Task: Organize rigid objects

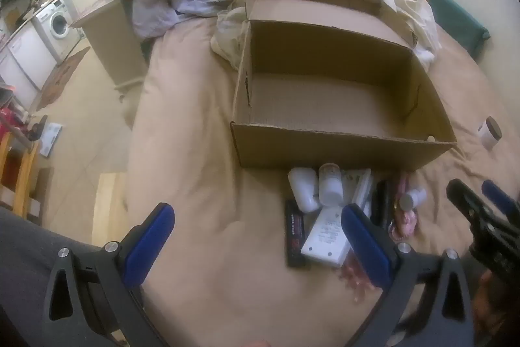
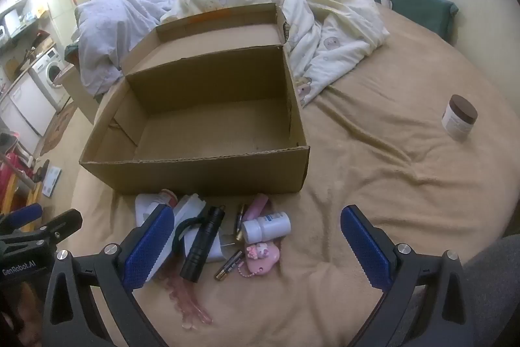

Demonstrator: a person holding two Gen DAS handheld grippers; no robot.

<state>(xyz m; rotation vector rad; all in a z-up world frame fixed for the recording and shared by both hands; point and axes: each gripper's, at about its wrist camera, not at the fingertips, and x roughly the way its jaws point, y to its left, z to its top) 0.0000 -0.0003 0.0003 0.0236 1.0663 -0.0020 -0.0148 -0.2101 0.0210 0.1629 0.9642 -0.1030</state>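
A: How is the cardboard box [image 2: 208, 171] seen?
B: It is seen open-topped and plain brown on the bed [image 2: 373, 184], its flap folded back toward the crumpled duvet [image 2: 325, 31]. Nothing is seen inside it from either wrist view.

A: And the things to be sorted?
B: They are heaped on the beige sheet just in front of the box's near wall. A black flashlight [image 2: 203, 244] is laid across a white flat device [image 1: 325, 236]; a white pill bottle [image 2: 266, 226] is tipped on its side beside it, touching a pink keychain charm [image 2: 263, 254]. Two small batteries [image 2: 229, 265] are found near the charm, and a string of pink beads [image 2: 185, 298] is trailed toward the camera. Two more white bottles [image 1: 330, 184] are pressed against the box wall.

A: Anything apart from the pile?
B: A white jar with a brown lid [image 2: 459, 116] is set upright well to the right.

A: How are the jaws held?
B: On the left gripper [image 1: 256, 243] and the right gripper [image 2: 256, 246] alike they are spread wide, nothing being gripped
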